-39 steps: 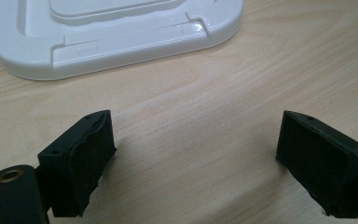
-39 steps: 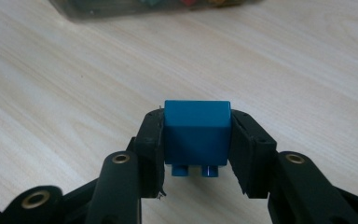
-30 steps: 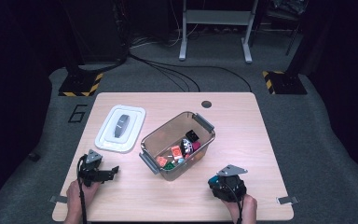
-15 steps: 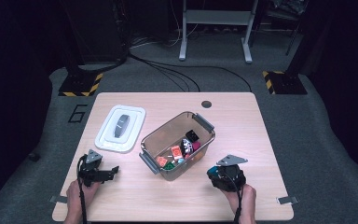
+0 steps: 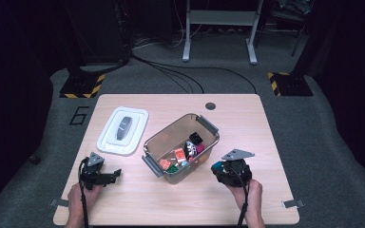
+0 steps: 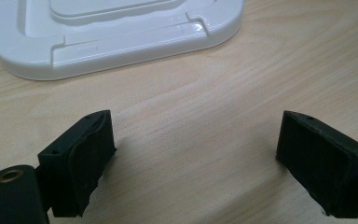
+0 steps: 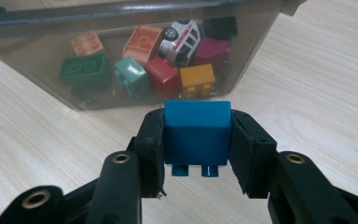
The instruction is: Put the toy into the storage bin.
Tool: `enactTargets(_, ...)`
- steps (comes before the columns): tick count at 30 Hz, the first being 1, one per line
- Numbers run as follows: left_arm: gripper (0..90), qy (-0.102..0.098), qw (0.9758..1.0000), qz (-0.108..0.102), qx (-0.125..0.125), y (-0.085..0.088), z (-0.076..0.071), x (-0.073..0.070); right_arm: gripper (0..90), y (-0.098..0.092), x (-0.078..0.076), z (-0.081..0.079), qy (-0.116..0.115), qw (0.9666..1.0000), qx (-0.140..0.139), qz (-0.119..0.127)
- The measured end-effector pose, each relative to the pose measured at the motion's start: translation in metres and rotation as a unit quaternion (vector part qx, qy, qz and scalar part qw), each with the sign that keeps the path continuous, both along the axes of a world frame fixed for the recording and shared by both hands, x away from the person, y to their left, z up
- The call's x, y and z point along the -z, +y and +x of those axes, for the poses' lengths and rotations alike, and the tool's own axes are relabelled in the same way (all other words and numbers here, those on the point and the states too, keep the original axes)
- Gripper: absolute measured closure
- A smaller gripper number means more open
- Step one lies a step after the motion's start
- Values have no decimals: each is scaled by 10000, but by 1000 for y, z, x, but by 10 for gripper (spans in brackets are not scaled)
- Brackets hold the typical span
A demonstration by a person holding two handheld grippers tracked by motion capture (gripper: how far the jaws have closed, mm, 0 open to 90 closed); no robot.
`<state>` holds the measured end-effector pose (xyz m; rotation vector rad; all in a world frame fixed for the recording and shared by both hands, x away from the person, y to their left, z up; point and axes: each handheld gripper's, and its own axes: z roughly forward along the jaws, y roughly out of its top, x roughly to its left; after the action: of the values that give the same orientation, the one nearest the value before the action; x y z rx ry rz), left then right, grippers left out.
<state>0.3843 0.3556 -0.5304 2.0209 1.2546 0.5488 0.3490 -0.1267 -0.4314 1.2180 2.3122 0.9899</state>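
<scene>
A clear plastic bin [image 5: 158, 140] [image 7: 23, 32] stands in the middle of the table with several coloured bricks and a toy car [image 7: 182, 38] inside. My right gripper [image 5: 217, 167] [image 7: 196, 135] is shut on a blue brick [image 7: 196, 133] [image 5: 216, 166], held above the table just outside the bin's near right wall. My left gripper [image 5: 115, 174] [image 6: 196, 154] rests at the table's front left, open, with nothing between its jaws. The bin's white lid [image 5: 123, 130] [image 6: 112, 32] lies flat beyond it.
The wooden table [image 5: 247, 123] has a small dark round hole [image 5: 210, 106] near its far edge. Bare tabletop lies to the right of the bin and between the two grippers. Stands and cables sit on the floor behind the table.
My right gripper has risen with the blue brick and drawn a little closer to the bin. The left gripper has stayed where it was.
</scene>
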Motion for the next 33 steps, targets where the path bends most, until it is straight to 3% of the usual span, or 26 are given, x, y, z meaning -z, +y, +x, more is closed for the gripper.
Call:
enactTargets(15, 109, -44, 10000, -49, -45, -1, 0, 1, 585, -3, -28, 7, -190, 9998, -21, 57)
enactTargets(24, 109, -44, 10000, -52, -46, -1, 0, 1, 586, -2, -58, 12, -396, 9991, -80, 95)
enactTargets(33, 109, -43, 10000, -51, -47, -1, 0, 1, 585, 6, -77, 21, -503, 9985, -216, 96)
